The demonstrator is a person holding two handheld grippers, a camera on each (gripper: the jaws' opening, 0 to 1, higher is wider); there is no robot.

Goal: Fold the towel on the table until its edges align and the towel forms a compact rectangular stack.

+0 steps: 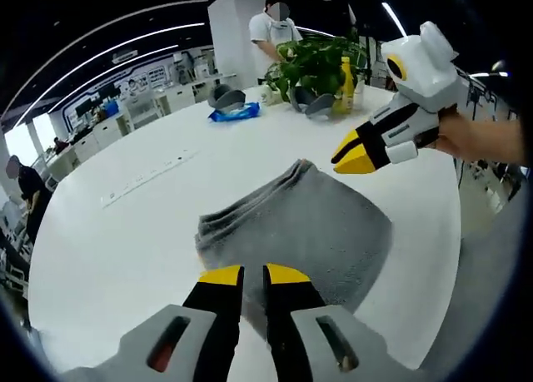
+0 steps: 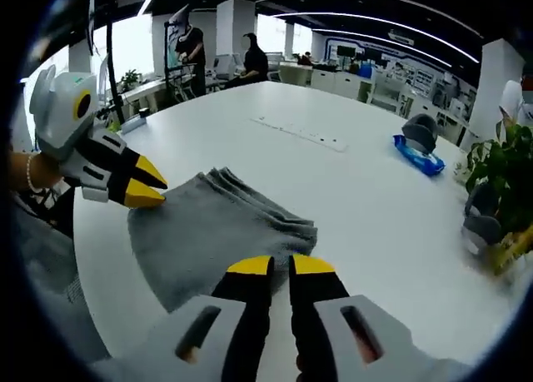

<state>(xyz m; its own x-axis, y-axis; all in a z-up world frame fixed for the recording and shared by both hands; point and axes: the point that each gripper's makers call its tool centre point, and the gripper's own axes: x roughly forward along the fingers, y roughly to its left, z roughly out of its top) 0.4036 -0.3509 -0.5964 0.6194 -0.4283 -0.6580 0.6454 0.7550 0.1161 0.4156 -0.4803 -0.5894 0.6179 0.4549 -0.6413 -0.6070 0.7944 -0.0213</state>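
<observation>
A grey towel (image 1: 300,224) lies folded on the round white table (image 1: 150,232), its stacked layer edges showing along one side. My left gripper (image 1: 254,275) is shut just above the towel's near part, with nothing visible between its jaws. In the left gripper view my right gripper (image 1: 356,153) hangs shut over the table just past the towel's far right corner, held by a hand. In the right gripper view the towel (image 2: 216,232) lies in front of my right gripper (image 2: 281,265), and my left gripper (image 2: 148,187) points at the towel's left corner.
At the table's far side stand a green plant (image 1: 321,62), a yellow bottle (image 1: 345,82), a blue packet (image 1: 235,112) and grey rounded objects (image 1: 229,96). A white power strip (image 1: 150,178) lies left of the towel. People stand beyond the table.
</observation>
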